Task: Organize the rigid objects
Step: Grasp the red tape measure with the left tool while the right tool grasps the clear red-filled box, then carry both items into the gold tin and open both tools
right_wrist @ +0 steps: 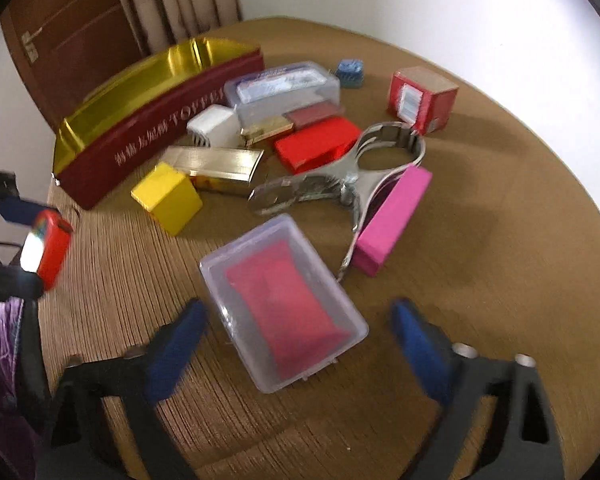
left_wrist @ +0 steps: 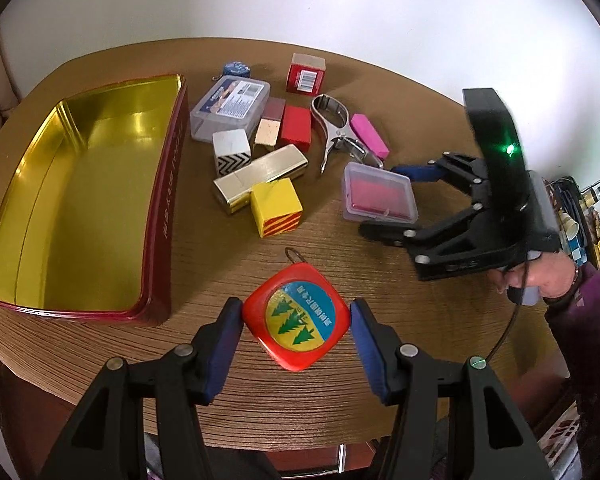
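My left gripper [left_wrist: 296, 322] has its blue pads against both sides of a red tape measure [left_wrist: 296, 316] with a green-tree sticker, just above the table; it also shows in the right wrist view [right_wrist: 50, 246]. My right gripper [right_wrist: 296, 320] is open around a small clear plastic box with a pink insert [right_wrist: 286, 300], one finger on each side, not touching; the box also shows in the left wrist view [left_wrist: 378, 192]. An open gold-lined red tin [left_wrist: 84, 208] stands on the left and holds nothing.
Between the tin and the clear box lie a yellow cube [left_wrist: 276, 208], a gold bar [left_wrist: 260, 176], a white chevron cube [left_wrist: 231, 151], a red block [left_wrist: 296, 128], a metal punch [left_wrist: 336, 128], a pink block [left_wrist: 370, 140], a larger clear box [left_wrist: 230, 108] and a red carton [left_wrist: 306, 74]. The round table edge [left_wrist: 260, 436] is near.
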A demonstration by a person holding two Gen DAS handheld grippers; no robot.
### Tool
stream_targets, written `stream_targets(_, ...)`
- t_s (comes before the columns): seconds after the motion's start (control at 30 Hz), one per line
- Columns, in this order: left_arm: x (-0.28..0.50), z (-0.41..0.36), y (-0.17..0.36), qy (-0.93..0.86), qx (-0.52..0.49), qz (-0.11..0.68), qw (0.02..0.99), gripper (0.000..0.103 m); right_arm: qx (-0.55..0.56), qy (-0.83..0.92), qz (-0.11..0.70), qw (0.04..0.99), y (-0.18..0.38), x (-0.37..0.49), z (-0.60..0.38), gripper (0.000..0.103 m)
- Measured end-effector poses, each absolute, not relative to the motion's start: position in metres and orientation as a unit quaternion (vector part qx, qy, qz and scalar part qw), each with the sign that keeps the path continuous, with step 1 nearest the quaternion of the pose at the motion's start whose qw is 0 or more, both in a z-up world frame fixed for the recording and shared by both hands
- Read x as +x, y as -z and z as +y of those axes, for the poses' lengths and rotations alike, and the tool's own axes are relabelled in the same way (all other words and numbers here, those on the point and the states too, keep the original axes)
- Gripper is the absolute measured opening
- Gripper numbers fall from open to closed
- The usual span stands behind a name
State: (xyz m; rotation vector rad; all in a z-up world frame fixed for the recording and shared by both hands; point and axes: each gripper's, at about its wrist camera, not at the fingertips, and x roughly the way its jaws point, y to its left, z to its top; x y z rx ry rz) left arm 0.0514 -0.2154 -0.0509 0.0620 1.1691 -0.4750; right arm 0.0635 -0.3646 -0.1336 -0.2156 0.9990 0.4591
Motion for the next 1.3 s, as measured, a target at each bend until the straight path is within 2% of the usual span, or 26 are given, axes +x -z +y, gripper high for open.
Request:
stream_targets(0.07, 0.051, -0.214, 0.046, 0.223, 0.029, 0.542, 0.810, 0.056, -0.104, -0.214, 0.465, 0.852, 0.131, 0.059, -0.363, 0.058)
stream_targets(0.27, 0.061, -0.194, 0.014, 0.217, 0.019, 0.519, 0.826, 0.056, -0.043, -0.201, 0.457, 0.865, 0.128, 0.043, -0.374, 0.058)
stream_targets(0.47, 0.107, -0.148, -0.011, 0.164, 0.021, 0.499, 0.851, 0.056, 0.028, -0.188, 0.428, 0.884, 0.116, 0.006, -0.383, 0.058)
stream_targets(0.63, 0.160, -0.119, 0.013, 0.103, 0.056, 0.510, 0.852, 0.056, 0.073, -0.197, 0.405, 0.890, 0.099, -0.013, -0.379, 0.058)
stream_targets(0.9, 0.208, -0.097, 0.060, 0.085, 0.060, 0.527, 0.844, 0.056, 0.082, -0.213, 0.383, 0.895, 0.069, -0.009, -0.349, 0.058)
stream_targets(1.13, 0.225, -0.106, 0.070, 0.099, 0.115, 0.504, 0.850, 0.056, 0.081, -0.226, 0.368, 0.898, 0.048, 0.013, -0.325, 0.058)
stream_targets(1.3, 0.219, -0.119, 0.063, 0.086, 0.190, 0.448, 0.869, 0.056, 0.079, -0.236, 0.355, 0.901, 0.031, 0.038, -0.301, 0.058)
